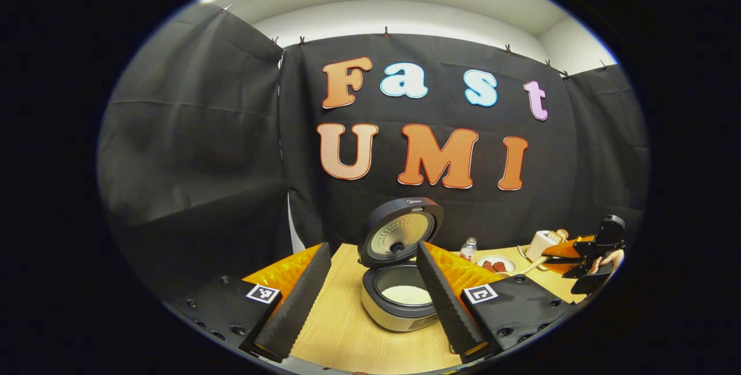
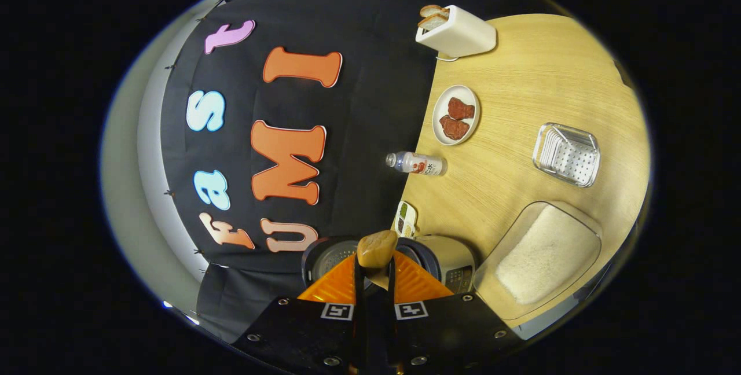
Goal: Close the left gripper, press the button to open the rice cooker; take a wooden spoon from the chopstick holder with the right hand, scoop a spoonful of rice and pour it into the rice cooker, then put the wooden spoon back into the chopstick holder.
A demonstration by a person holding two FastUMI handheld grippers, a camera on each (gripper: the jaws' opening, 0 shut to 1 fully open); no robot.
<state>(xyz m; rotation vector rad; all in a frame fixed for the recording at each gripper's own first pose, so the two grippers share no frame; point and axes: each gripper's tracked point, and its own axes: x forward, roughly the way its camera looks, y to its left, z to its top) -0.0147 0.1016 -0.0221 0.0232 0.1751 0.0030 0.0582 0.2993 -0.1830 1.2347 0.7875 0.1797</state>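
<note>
The rice cooker [image 1: 399, 300] stands on the wooden table with its lid [image 1: 399, 230] raised and white rice in the pot. My left gripper [image 1: 371, 245] is open, one finger on each side of the cooker and apart from it. My right gripper [image 2: 375, 265] is shut on the wooden spoon [image 2: 376, 249], rolled onto its side, and the spoon's rounded end sticks out past the fingertips. The cooker [image 2: 448, 259] lies just beyond that end. The right gripper [image 1: 590, 253] is also at the far right of the left gripper view, with the spoon [image 1: 529, 265] pointing toward the cooker.
A clear tray of rice [image 2: 550, 253] sits beside the cooker. Farther off are a clear ribbed basket [image 2: 567, 154], a plate of brown pieces [image 2: 456, 114], a small bottle [image 2: 417, 164], a white toaster with bread [image 2: 457, 30] and a small dish [image 2: 406, 219].
</note>
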